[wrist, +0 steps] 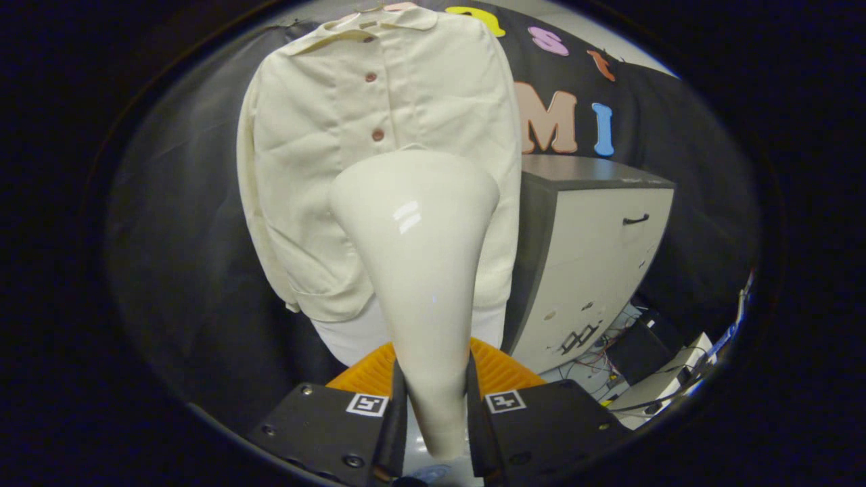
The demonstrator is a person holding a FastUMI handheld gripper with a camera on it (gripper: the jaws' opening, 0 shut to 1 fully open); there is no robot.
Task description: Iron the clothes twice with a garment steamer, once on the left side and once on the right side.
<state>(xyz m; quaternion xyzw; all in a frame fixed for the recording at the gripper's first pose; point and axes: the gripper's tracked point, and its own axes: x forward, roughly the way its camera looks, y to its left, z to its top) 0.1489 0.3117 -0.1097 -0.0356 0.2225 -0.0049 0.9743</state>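
My claw [433, 406] clamped on steamer [416, 270] handle; I'd keep head flat vs shirt [318, 169], slow even strokes.

The tool [433, 406] points forward and a little upward, its two fingers [394, 412] drawn close together, one on each side, both pressing the narrow handle of the garment steamer [419, 270] held upright between them.

Cream shirt [379, 169] (brown buttons), glossy cream steamer [419, 270].
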